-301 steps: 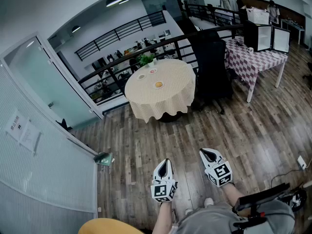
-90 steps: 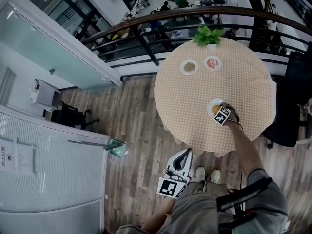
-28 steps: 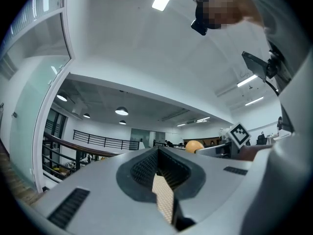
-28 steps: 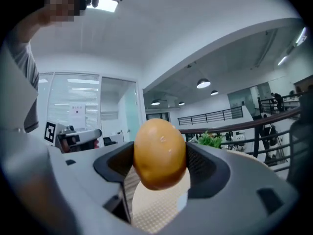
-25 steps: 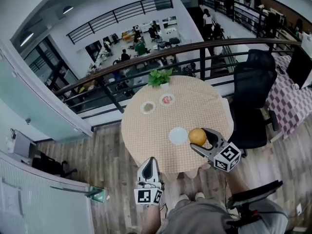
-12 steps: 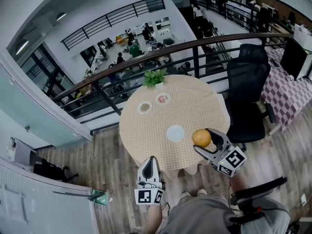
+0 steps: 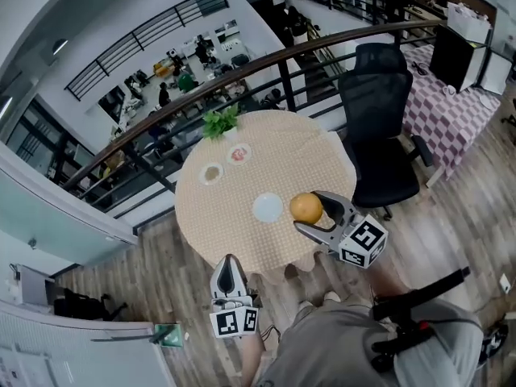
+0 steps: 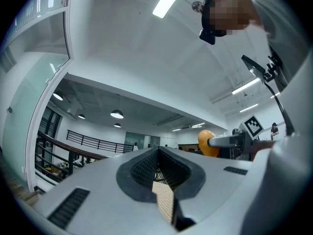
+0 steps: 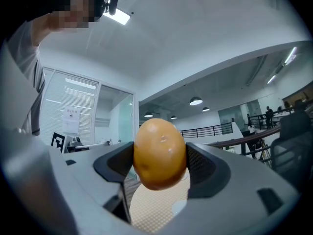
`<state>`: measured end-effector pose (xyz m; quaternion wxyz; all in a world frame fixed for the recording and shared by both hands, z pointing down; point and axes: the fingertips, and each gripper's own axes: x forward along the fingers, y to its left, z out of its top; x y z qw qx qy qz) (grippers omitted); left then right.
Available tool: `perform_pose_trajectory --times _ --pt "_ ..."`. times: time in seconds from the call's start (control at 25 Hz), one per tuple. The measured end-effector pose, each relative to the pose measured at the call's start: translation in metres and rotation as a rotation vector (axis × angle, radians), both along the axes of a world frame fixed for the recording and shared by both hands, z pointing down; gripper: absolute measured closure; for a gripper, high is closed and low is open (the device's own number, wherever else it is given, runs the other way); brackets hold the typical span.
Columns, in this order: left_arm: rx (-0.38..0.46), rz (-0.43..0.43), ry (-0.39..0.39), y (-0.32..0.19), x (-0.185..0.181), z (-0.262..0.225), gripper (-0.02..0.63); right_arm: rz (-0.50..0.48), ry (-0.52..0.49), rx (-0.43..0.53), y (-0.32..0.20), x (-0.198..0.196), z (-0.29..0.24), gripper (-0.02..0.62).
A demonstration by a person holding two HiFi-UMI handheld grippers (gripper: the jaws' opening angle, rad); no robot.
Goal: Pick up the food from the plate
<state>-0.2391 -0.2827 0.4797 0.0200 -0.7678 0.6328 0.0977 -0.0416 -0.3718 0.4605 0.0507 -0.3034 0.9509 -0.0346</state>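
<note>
A round orange-brown food item (image 7: 305, 207) is held up above the near right part of the round table (image 7: 306, 156), with my right gripper (image 7: 307, 211) shut on it. In the right gripper view the food (image 9: 160, 153) fills the gap between both jaws of the right gripper (image 9: 160, 156). The white plate (image 7: 268, 208) just left of it is bare. My left gripper (image 7: 229, 260) hangs low in front of the table, shut and holding nothing. The left gripper view shows the food (image 8: 206, 142) off to the right.
Two small plates (image 7: 211, 172) (image 7: 239, 155) with food and a green plant (image 7: 216, 122) stand at the table's far side. A black office chair (image 7: 380, 127) is close on the right. A dark railing (image 7: 266, 63) runs behind the table. Wooden floor lies all round.
My right gripper keeps its hold on the food, raised beside the bare plate. The head view has swung, so the table sits further left. The left gripper has hardly moved.
</note>
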Motion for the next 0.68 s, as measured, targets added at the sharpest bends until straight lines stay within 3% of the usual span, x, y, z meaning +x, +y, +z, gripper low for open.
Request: perform_pose_trajectory --times 0.68 --pt "-0.035 0.062 0.018 0.005 0.017 0.005 0.595 0.050 0.010 -0.025 0.015 0.023 -0.005 0.276"
